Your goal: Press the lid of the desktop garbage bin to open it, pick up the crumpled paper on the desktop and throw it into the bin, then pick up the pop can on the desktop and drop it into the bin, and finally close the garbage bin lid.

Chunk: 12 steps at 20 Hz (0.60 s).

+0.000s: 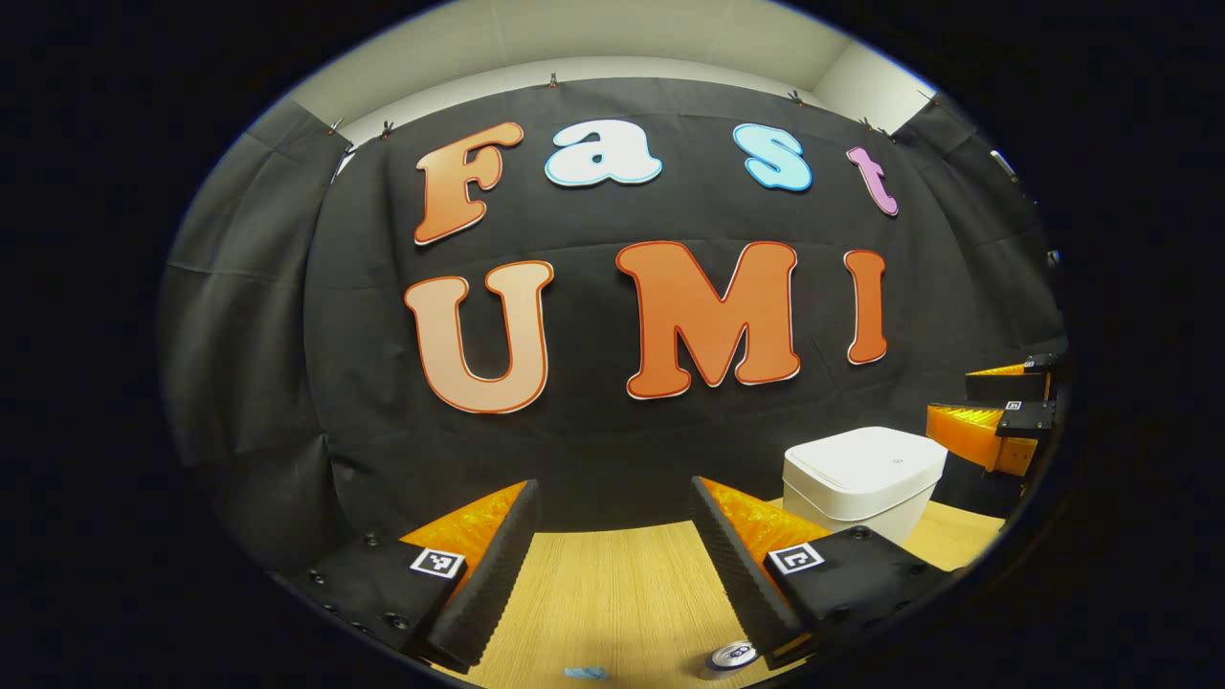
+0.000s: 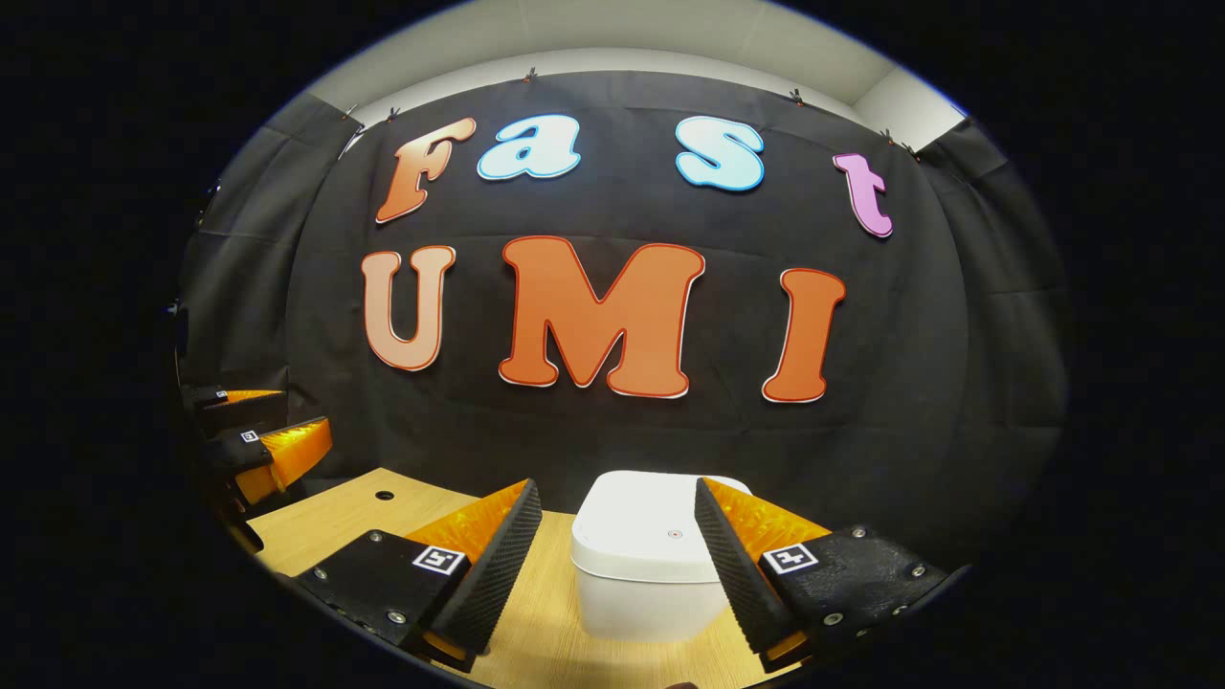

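We judge nothing done yet: bin lid down on the desk, ahead of right gripper; can beside left gripper. Both fingers spread, holding nothing.

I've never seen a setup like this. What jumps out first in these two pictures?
The white garbage bin, lid closed, stands on the wooden desktop straight ahead of the right gripper, whose fingers are spread apart. In the left gripper view, the left gripper is open too, with the top of a pop can beside its right-hand finger.
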### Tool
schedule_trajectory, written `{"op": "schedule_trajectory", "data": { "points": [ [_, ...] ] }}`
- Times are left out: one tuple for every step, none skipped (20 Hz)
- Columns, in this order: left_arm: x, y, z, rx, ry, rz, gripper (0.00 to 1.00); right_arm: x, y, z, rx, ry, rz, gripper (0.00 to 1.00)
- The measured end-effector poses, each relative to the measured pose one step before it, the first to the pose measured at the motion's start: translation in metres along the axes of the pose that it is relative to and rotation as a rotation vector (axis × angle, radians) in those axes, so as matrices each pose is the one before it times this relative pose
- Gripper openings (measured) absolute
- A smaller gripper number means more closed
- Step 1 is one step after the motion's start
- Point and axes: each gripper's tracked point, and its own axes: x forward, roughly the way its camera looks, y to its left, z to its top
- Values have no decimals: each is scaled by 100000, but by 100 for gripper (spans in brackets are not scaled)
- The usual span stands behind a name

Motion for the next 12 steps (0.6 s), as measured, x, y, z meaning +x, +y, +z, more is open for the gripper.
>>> {"op": "schedule_trajectory", "data": {
  "points": [
    [30,183,85,375,-122,-5,99,69,-584,-80,-1038,153,-2120,97],
    [-165,257,-50,223,-60,57,96,80,-147,-4,-442,746,-680,97],
    [-85,197,82,10,32,-79,96,17,-146,29,34,593,-887,97],
    [-60,221,-226,-52,313,-78,99,72,-365,117,250,471,-1329,97],
    [34,172,-153,-253,249,-379,96,5,-183,272,465,137,-816,97],
    [65,141,-60,-322,217,-499,99,101,-222,158,48,119,-1500,97],
    [10,174,-269,-146,672,-549,96,89,-461,172,-502,165,-1987,97],
    [38,85,-293,336,627,-531,99,98,-349,169,-739,-193,-1527,97],
    [-117,349,-174,644,397,-391,96,96,-233,224,-809,118,-1352,97],
    [-110,238,-262,710,42,-413,99,51,-179,229,-570,-112,-1272,97],
    [-23,267,93,919,-273,-346,99,88,-264,214,-198,-123,-1275,97],
    [-203,334,49,1203,-436,-290,99,46,-151,160,92,70,-1133,97]
  ]
}}
